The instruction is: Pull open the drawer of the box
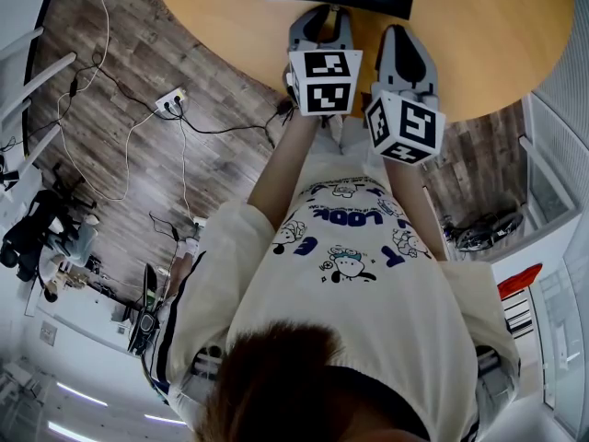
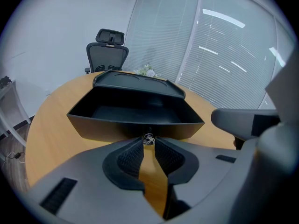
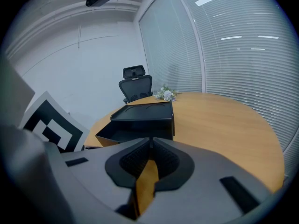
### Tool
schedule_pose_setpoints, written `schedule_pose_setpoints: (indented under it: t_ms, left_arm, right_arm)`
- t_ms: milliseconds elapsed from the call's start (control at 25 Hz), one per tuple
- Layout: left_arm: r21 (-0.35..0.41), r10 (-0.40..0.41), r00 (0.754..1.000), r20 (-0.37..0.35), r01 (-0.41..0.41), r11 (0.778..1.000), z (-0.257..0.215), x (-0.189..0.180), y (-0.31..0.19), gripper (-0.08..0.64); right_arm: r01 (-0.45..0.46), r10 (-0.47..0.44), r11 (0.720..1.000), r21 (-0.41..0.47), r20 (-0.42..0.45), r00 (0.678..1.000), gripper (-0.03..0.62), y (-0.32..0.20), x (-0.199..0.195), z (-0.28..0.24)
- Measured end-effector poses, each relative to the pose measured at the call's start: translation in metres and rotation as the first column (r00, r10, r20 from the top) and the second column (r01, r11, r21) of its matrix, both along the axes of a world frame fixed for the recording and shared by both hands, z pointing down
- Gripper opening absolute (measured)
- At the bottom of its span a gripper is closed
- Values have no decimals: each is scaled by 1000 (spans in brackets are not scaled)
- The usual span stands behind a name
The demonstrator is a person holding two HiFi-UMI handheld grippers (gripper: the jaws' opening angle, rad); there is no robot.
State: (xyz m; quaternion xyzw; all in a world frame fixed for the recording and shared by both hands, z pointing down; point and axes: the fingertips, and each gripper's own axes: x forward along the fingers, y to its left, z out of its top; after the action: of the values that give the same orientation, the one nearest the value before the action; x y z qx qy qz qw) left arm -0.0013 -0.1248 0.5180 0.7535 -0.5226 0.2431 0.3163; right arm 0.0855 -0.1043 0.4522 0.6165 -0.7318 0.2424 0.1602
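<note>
The drawer [image 2: 135, 122] stands pulled out of the black box [image 2: 138, 82], its dark tray open to view and empty as far as the left gripper view shows. The box sits on a round wooden table [image 2: 51, 125], towards the far side from the person. A small shiny knob [image 2: 148, 138] sticks out of the middle of the drawer's front, and the left gripper [image 2: 148, 143] pinches it between the tips of its jaws. The right gripper [image 3: 150, 143] hovers just beside the left one, apart from the box, pointing at the box's near corner. Its jaws are pressed together at the tips with nothing between them. In the head view the two grippers sit side by side over the table's near edge, in front of the person's white printed shirt [image 1: 359, 274]. Behind the table stands a black office chair [image 2: 108, 52], and what looks like a small bunch of white flowers [image 2: 147, 71] lies on the table's far edge. White blinds [image 2: 224, 55] cover the windows. On the wooden floor [image 1: 230, 155] lies a power strip [image 1: 170, 102] with cables.
</note>
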Motion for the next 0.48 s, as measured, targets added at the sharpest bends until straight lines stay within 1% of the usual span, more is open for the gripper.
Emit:
schedule_pose_setpoints:
  t_ms: [480]
  left_arm:
    - [-11, -12, 1000, -6, 12, 1000, 2, -2, 5, 81]
  right_arm:
    - [-3, 3, 1000, 5, 3, 1000, 40, -1, -3, -2]
